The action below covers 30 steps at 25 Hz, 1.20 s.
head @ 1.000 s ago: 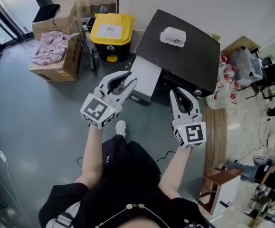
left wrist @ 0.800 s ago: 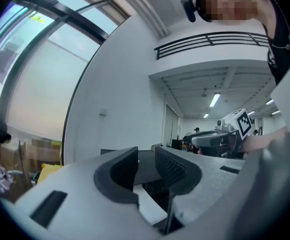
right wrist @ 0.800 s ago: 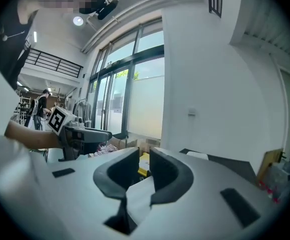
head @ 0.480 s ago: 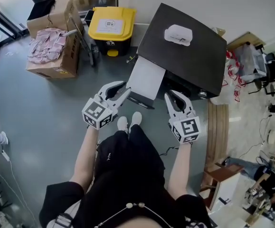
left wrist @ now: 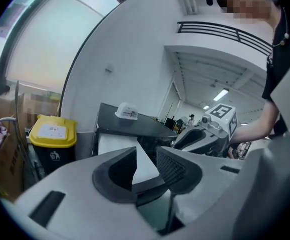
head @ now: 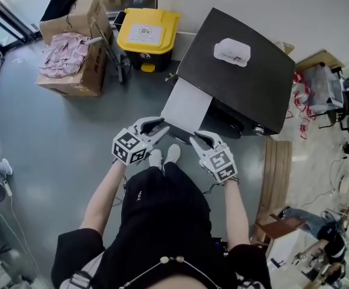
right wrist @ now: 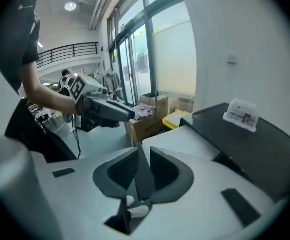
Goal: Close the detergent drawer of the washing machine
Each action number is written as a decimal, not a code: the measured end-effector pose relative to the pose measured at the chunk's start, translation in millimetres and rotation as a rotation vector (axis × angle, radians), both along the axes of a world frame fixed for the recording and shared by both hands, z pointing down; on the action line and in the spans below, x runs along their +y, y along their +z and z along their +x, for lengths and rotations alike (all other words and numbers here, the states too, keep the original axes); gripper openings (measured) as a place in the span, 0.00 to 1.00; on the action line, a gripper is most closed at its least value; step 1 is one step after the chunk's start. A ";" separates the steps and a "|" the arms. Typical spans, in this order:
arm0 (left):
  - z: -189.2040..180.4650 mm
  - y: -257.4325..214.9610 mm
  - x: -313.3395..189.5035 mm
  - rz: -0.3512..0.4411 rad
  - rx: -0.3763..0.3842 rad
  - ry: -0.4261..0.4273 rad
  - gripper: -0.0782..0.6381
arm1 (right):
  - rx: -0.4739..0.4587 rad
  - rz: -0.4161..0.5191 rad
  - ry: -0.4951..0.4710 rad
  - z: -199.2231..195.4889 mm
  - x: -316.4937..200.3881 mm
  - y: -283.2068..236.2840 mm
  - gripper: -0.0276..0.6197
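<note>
The detergent drawer (head: 186, 104) sticks out just ahead of both empty grippers. The jaws of the left gripper (head: 160, 127) have just been opening wider, and those of the right gripper (head: 197, 137) stand narrowly apart. Next, I judge, its front needs a push inward.

Black clothes (head: 162, 221), white shoes (head: 164, 155); pale left gripper (head: 160, 127) and right gripper (head: 199, 138) (marker cubes (head: 129, 147)), dark fingers (left wrist: 115, 171).

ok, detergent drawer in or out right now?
Out. The white drawer juts forward from the washing machine, well past its dark top.
</note>
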<state>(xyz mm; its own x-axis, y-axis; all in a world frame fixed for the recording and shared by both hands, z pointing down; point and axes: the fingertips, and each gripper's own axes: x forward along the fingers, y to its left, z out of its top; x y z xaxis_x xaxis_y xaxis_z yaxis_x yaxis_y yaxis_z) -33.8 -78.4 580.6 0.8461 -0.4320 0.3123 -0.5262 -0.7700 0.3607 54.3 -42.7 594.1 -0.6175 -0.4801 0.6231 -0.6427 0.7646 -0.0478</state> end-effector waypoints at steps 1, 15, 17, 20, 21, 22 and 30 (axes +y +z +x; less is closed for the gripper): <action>2.2 7.9 1.7 -0.013 -0.018 0.008 0.26 | 0.035 -0.036 -0.035 -1.7 4.1 14.9 0.15; 17.2 65.4 30.1 -0.179 -0.109 -0.009 0.28 | 0.359 -0.179 -0.270 6.2 44.4 94.9 0.14; 16.4 70.8 29.0 -0.191 -0.121 -0.021 0.28 | 0.374 -0.183 -0.273 13.0 46.9 98.7 0.14; 13.1 80.6 25.8 -0.203 -0.150 -0.034 0.28 | 0.378 -0.192 -0.274 17.4 48.0 104.4 0.13; 12.0 83.9 24.8 -0.211 -0.158 -0.041 0.28 | 0.382 -0.192 -0.277 17.2 47.7 106.4 0.13; 11.1 86.7 24.0 -0.219 -0.163 -0.049 0.28 | 0.389 -0.189 -0.282 16.3 47.1 108.1 0.13; 11.8 88.6 26.0 -0.229 -0.175 -0.047 0.28 | 0.409 -0.169 -0.355 14.3 47.5 107.9 0.10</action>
<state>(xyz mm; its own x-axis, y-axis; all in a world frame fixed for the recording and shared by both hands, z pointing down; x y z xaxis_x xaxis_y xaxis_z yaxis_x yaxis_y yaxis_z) -22.0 -52.3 669.2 0.7516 -0.3707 0.5455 -0.6288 -0.6525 0.4229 68.6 4.9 702.0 -0.4150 -0.1600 0.8956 -0.3399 0.9404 0.0105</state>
